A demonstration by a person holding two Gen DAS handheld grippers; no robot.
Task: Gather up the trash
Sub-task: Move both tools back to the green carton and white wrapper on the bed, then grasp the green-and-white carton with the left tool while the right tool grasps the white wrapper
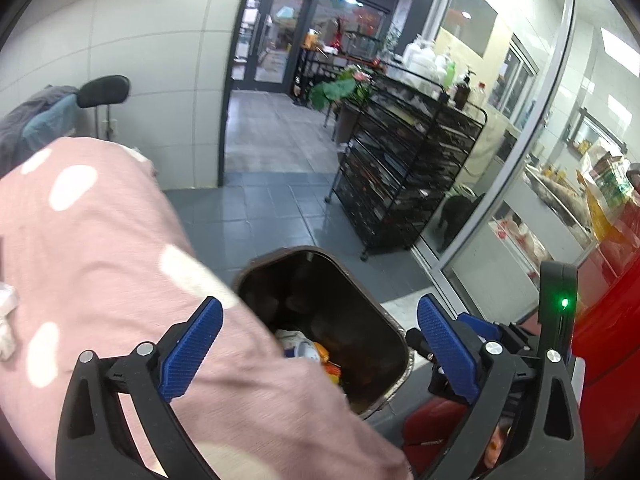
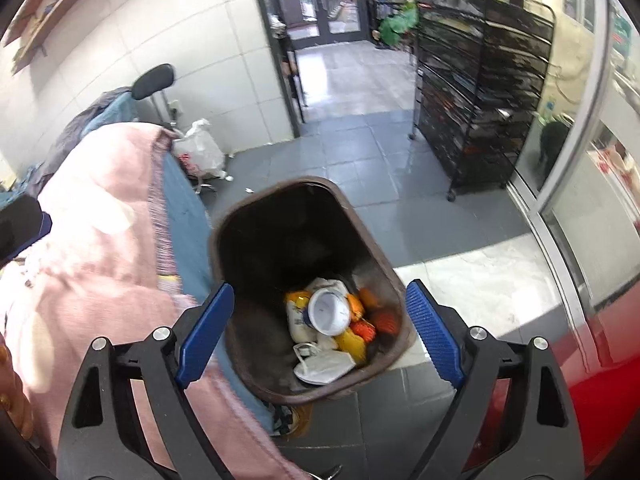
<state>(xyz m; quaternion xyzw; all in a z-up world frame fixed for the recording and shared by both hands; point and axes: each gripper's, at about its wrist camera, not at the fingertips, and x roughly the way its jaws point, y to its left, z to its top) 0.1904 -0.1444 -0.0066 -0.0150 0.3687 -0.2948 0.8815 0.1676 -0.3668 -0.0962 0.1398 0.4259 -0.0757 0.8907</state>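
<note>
A brown trash bin point(image 2: 228, 240) stands on the grey tile floor beside a pink-covered surface. It holds a white cup point(image 2: 330, 310), a white face mask point(image 2: 324, 366), orange and yellow wrappers point(image 2: 360, 328) and other trash. My right gripper point(image 2: 320, 334) hangs open and empty right above the bin's mouth. In the left wrist view the bin point(image 1: 360, 280) is partly hidden by the pink cloth point(image 1: 100, 260). My left gripper point(image 1: 320, 346) is open and empty above the cloth's edge and the bin. The other gripper's body with a green light point(image 1: 560, 308) shows at the right.
A black wire rack on wheels point(image 2: 480, 92) stands at the right by a glass partition point(image 2: 580, 184). A red surface point(image 2: 600, 380) lies at the lower right. A white plastic bag point(image 2: 200, 148) and a black stool point(image 2: 154, 80) sit by the tiled wall. A doorway point(image 2: 332, 40) opens ahead.
</note>
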